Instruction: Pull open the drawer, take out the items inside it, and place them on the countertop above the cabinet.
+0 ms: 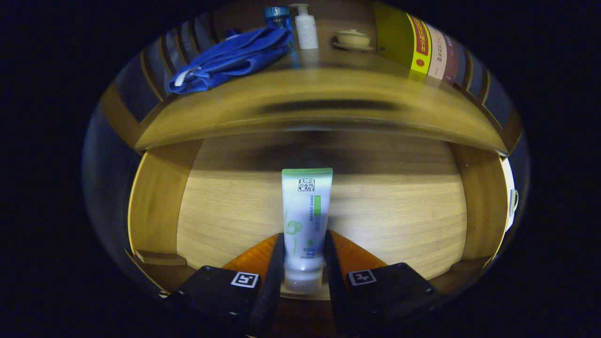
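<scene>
The white plastic squeeze tube with a green top band [306, 220] stands in the lower middle of the frame, over the pale wooden floor of the open drawer [399, 211]. The gripper [304, 263] is clenched on its lower part, near the cap, both fingers pressing its sides. I judge it light, soft and a little slippery; the stiffer cap end is the better hold. In the upper part, the wooden countertop [324, 94] carries a folded blue towel [235, 58] at upper left.

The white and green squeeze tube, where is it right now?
In the gripper view, the white and green squeeze tube is clamped between the gripper fingers, over the open wooden drawer floor, below the countertop.
</scene>
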`<action>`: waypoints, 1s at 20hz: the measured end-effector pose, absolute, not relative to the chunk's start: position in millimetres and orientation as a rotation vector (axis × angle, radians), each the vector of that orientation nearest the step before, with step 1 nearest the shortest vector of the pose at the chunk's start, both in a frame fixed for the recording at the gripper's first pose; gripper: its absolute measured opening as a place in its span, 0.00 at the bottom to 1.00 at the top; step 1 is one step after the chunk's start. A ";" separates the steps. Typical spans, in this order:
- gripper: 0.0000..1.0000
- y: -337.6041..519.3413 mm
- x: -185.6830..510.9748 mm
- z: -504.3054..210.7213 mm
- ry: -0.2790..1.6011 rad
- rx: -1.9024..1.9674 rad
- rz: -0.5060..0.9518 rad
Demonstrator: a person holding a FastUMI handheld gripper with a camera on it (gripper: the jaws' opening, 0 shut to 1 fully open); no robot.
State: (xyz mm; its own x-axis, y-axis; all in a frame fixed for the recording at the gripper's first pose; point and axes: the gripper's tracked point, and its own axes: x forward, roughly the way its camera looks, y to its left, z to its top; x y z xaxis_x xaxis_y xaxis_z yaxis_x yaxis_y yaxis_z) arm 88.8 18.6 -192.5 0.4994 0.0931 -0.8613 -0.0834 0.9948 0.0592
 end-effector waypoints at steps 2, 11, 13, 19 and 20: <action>0.55 25.6 89.6 -181.4 1.001 0.035 0.121; 0.55 33.2 64.5 -116.6 0.835 0.074 0.176; 0.55 33.5 66.6 -95.4 0.793 0.078 0.183; 0.55 28.4 98.0 -45.0 0.680 0.078 0.165; 0.55 26.5 104.2 -39.7 0.668 0.081 0.160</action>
State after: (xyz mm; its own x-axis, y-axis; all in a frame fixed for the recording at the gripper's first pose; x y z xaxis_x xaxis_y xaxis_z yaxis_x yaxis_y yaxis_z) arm 104.2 26.5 -39.7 0.7734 0.1732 -0.6098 -0.1211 0.9846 0.1260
